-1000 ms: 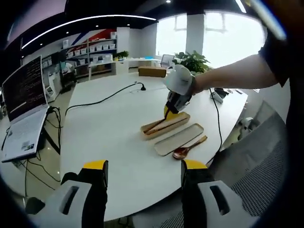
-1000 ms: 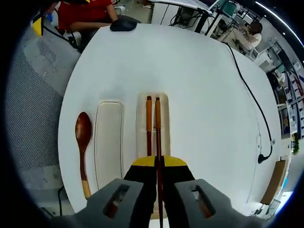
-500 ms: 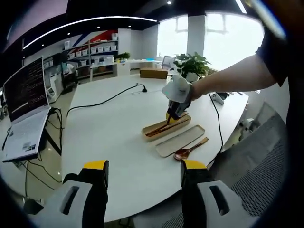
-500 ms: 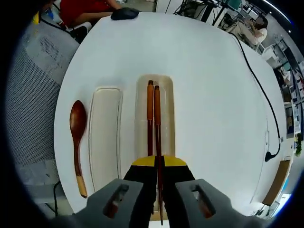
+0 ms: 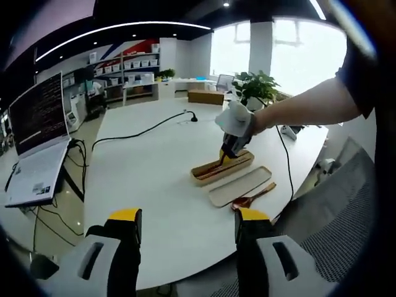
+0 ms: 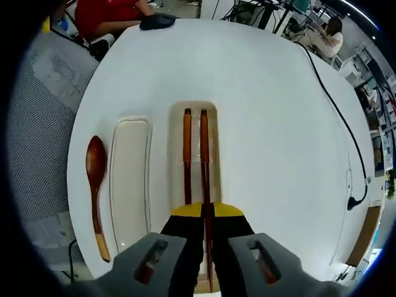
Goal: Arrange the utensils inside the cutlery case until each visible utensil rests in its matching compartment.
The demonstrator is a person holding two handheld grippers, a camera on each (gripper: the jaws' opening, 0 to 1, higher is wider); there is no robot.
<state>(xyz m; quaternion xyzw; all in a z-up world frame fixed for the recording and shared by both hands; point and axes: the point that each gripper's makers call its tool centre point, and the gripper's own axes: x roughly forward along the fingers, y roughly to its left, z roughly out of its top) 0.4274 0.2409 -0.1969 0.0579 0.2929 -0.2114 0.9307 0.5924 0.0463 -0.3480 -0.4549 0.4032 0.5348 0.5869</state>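
Right tool (image 6: 203, 210) clenched on one dark wooden chopstick (image 6: 203, 161) over the open beige cutlery case (image 6: 213, 133).

Its twin chopstick (image 6: 187, 154) lies in the case just left of the held one; farther left sit the beige lid (image 6: 130, 179) and the brown wooden spoon (image 6: 94, 179) on the white worktop (image 6: 278, 124). The left tool (image 5: 185, 216) hangs released, well short of the case.

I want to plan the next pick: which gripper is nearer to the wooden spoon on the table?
The right gripper: it is over the case, shut on a chopstick, with the wooden spoon just beyond the lid. The left gripper is back at the table edge.
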